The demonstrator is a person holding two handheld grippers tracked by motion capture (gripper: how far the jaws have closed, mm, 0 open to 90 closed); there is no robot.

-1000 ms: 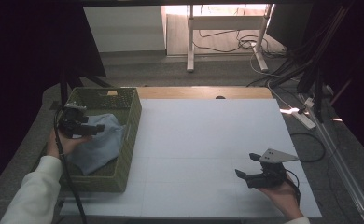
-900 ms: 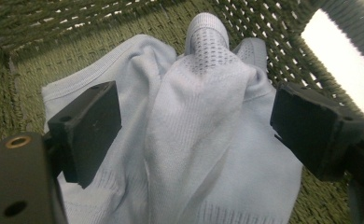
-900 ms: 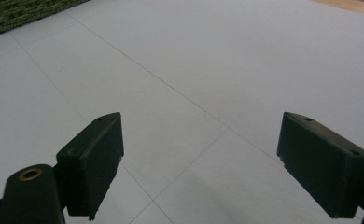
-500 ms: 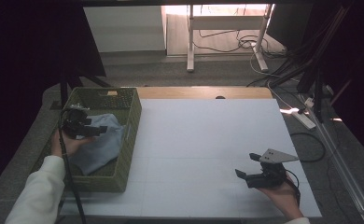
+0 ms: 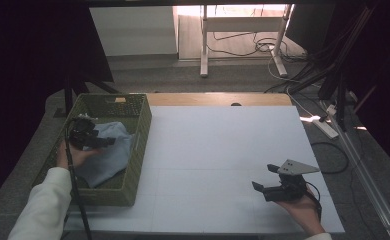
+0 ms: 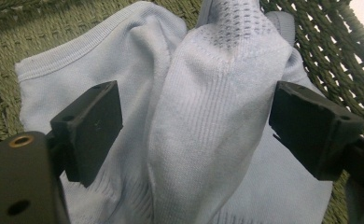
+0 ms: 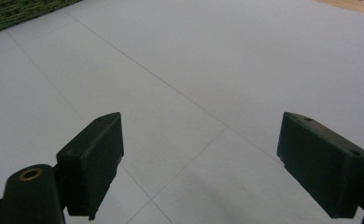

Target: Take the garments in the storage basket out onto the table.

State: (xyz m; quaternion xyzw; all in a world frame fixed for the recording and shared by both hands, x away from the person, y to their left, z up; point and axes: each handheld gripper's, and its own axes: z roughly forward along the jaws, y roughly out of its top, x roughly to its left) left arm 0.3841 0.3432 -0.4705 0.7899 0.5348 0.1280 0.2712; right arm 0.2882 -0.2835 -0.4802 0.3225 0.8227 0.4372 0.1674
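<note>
- Two grippers are in hand, one per hand; the right gripper (image 5: pixel 268 181) rests nearest, low on the table's near right, its jaws spread wide with nothing but bare table between them.
- One grey three-cornered plate sits on top of the right gripper.
- One table (image 5: pixel 223 150), covered in white sheet with faint grid lines; a strip of bare wood shows along its far edge.
- One left gripper (image 5: pixel 103 141) is held inside the basket at the table's left, jaws spread, with a raised fold of cloth standing between them; neither jaw presses on it.
- One cloth (image 6: pixel 203 116): pale blue knit, soft and crumpled, with a ribbed hem along one edge and a patch of small mesh holes near the top of the raised fold. It lies in the basket, covering much of its floor, and leans toward the right-hand wall.
- One basket (image 5: pixel 142 131): olive-green wicker, rectangular, standing on the left part of the table with its long side running near to far.
- One white sleeve (image 5: pixel 43 205) shows on the left arm.
- Several cables lie on the floor beyond the table, near the legs of a white stand.
</note>
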